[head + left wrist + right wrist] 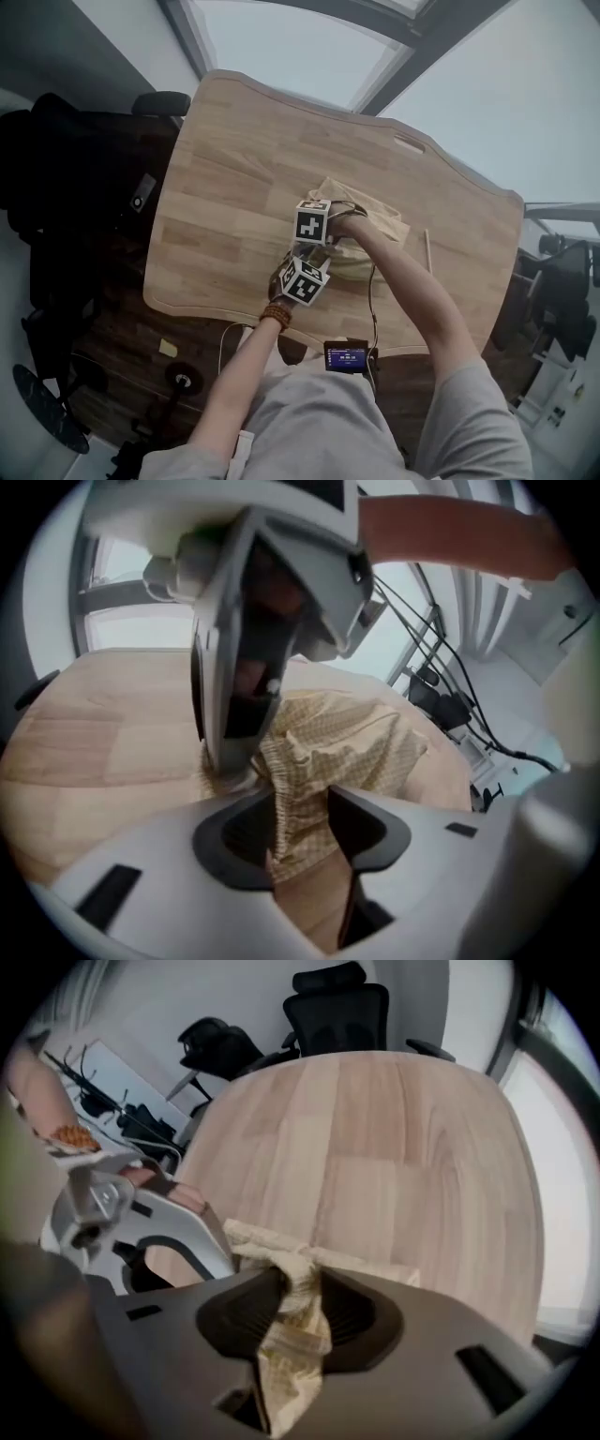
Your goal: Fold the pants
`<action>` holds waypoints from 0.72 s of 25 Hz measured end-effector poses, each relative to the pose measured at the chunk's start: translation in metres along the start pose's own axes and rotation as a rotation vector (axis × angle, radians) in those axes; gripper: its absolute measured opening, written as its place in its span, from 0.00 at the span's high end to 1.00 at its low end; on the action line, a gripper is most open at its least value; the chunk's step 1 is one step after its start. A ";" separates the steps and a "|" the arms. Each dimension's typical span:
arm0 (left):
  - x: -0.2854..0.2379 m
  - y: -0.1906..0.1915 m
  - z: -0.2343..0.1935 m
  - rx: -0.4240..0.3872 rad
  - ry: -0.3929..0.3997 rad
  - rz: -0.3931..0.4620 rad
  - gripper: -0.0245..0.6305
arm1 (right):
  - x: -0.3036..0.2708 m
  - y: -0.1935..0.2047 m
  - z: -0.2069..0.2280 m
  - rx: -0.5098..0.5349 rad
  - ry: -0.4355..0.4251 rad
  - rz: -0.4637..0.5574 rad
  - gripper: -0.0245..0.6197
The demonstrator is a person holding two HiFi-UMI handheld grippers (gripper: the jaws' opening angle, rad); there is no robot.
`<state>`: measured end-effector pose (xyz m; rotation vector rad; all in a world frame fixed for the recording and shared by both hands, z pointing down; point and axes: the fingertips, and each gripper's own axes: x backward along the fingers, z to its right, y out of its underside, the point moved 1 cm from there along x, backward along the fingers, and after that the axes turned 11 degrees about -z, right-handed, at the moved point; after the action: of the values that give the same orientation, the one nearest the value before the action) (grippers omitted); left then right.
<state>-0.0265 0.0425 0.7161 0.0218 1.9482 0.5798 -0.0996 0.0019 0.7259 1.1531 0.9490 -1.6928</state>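
Right hand-held gripper (298, 1302) apparently around pants (286, 1363)

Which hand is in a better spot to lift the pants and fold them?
Probably the right. The right gripper has a thick bunch of the pants squeezed between its jaws. The left gripper holds only a thin edge, with table showing beside it.

From my end I see a pale wooden bench (234, 187) with a thin stick (427, 251) lying near its right edge. A small lit screen (346, 356) sits at the near edge (text unreadable). Black office chairs (342, 1002) stand beyond the far end.
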 end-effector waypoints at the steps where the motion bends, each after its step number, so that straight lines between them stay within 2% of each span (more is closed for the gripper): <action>1: -0.001 0.002 -0.001 -0.024 -0.008 -0.005 0.71 | -0.004 0.002 0.005 0.003 0.036 -0.006 0.82; 2: -0.002 0.004 -0.002 -0.056 -0.018 -0.012 0.76 | -0.005 0.005 0.007 0.008 0.051 -0.003 0.82; 4: -0.006 0.011 -0.002 -0.151 -0.020 -0.038 0.92 | 0.001 0.008 0.006 0.040 0.032 0.015 0.84; 7: -0.003 0.023 0.008 -0.393 0.059 -0.110 0.93 | 0.030 0.015 0.002 0.224 0.046 -0.016 0.92; 9: 0.012 0.023 0.008 -0.524 0.076 -0.115 0.93 | 0.057 0.020 0.009 0.338 0.084 -0.075 0.93; 11: 0.031 0.014 -0.002 -0.538 0.054 -0.064 0.93 | 0.079 0.018 0.018 0.363 0.091 -0.088 0.93; 14: 0.049 0.017 -0.017 -0.548 0.069 -0.067 0.92 | 0.092 0.004 0.038 0.285 0.117 -0.003 0.92; 15: 0.051 0.024 -0.020 -0.559 0.094 -0.087 0.91 | 0.090 -0.001 0.048 0.229 0.138 0.039 0.83; 16: 0.054 0.032 -0.023 -0.555 0.131 -0.102 0.85 | 0.087 -0.003 0.057 0.164 0.155 0.084 0.71; 17: 0.056 0.038 -0.026 -0.531 0.176 -0.103 0.71 | 0.083 -0.003 0.064 0.098 0.161 0.132 0.65; 18: 0.061 0.041 -0.029 -0.486 0.217 -0.085 0.60 | 0.080 -0.002 0.067 0.032 0.150 0.187 0.65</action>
<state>-0.0883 0.0834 0.6904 -0.4428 1.9542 1.0175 -0.1382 -0.0772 0.6692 1.3619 0.8783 -1.4929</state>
